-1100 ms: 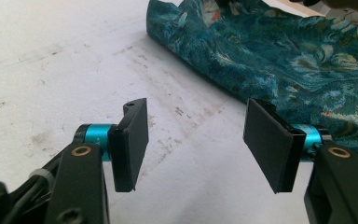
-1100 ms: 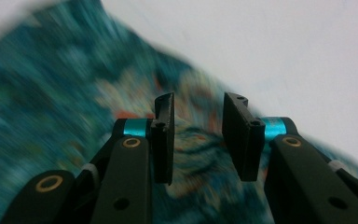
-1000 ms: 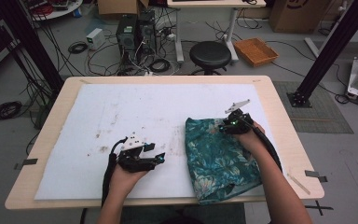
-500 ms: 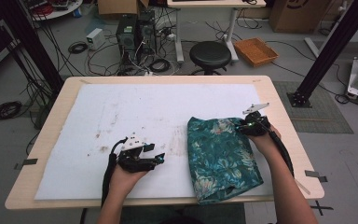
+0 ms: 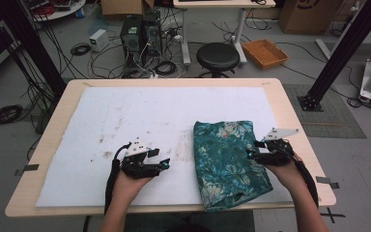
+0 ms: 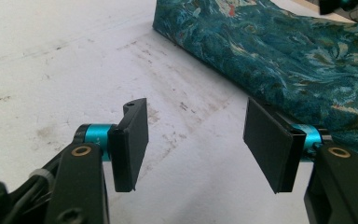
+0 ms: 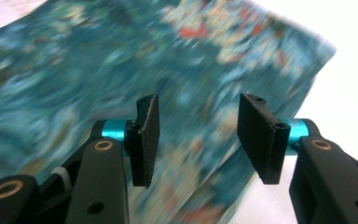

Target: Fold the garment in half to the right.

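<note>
On the left, I hold my left gripper (image 5: pixel 163 166) low over the stained white sheet (image 5: pixel 140 116) covering the pale wooden table (image 5: pixel 58 111). Its black jaws are spread apart with nothing between them, pointing right toward the cloth. In the left gripper view, the same jaws stand wide over bare white sheet, with the cloth's near edge just beyond the right jaw.

At centre right lies the folded teal cloth with a floral print (image 5: pixel 229 162), flat on the sheet, reaching toward the table's near edge.

Furthest right, my right gripper (image 5: pixel 252 151) sits at the cloth's right edge, aimed left. In the right gripper view its jaws are released, parted above the blurred teal fabric (image 7: pixel 74 93), grasping nothing.
</note>
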